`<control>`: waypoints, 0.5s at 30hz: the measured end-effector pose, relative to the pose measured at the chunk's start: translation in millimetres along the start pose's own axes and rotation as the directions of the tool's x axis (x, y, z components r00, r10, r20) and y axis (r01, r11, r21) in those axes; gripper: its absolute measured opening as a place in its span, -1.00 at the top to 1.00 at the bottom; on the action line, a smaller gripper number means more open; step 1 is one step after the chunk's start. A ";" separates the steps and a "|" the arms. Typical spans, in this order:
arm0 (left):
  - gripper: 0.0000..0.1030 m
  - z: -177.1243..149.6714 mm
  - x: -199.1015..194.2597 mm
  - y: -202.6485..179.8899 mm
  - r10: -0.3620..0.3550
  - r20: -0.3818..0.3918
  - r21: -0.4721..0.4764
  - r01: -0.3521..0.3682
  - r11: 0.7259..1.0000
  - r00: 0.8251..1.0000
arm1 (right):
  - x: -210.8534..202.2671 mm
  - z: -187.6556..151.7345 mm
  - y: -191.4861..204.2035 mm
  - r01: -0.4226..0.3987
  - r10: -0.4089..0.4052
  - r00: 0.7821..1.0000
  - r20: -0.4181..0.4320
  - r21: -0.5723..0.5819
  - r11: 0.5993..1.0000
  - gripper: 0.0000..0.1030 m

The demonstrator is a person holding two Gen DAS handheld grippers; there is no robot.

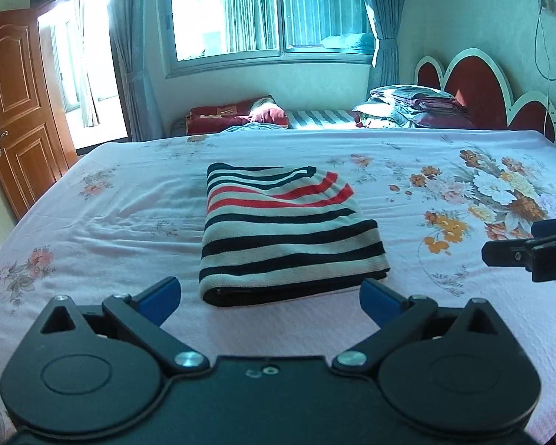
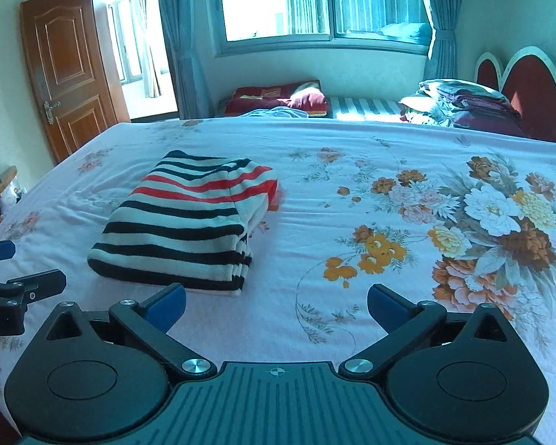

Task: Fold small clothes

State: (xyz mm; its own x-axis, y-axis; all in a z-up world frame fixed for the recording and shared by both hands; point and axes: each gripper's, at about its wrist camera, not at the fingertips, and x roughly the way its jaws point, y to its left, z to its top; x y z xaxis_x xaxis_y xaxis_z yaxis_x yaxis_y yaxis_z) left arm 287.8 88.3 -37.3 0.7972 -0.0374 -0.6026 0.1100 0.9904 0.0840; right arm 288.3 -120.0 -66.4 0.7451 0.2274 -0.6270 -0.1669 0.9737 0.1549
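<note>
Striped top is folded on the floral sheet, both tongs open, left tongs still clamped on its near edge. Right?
Not quite. The left tongs grip nothing: the left wrist view shows them spread, clear of the striped top. The rest holds: folded on the floral sheet, right tongs open too.

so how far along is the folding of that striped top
Done, by the look of it: the striped top lies on the floral bedsheet as a compact folded rectangle with layered edges. In hand: nothing; the left gripper and right gripper are both open and empty, clear of the cloth. Left: no other unfolded small clothes show on the sheet.
</note>
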 end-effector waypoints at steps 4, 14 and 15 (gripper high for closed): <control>-0.99 -8.3 -26.9 -14.9 -0.006 0.012 -0.007 0.007 1.000 1.000 | -33.6 -12.9 1.5 0.000 0.000 1.000 0.020 -0.018 1.000 -1.00; -0.99 -30.3 -96.5 -43.0 -0.003 0.071 -0.021 0.004 1.000 0.998 | -113.7 -46.8 3.7 0.002 0.000 0.997 0.076 -0.025 1.000 -1.00; -0.99 -31.5 -103.0 -44.5 -0.003 0.078 -0.021 0.005 1.000 0.997 | -120.6 -50.1 3.4 0.002 -0.001 0.997 0.079 -0.023 1.000 -1.00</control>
State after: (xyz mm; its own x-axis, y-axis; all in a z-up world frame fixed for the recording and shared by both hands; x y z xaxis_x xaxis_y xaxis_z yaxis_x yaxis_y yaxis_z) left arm 182.0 52.3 -4.0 0.8409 -0.0511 -0.5387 0.1016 0.9928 0.0643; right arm 165.5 -143.6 -28.5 0.7940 0.2253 -0.5646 -0.1797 0.9743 0.1360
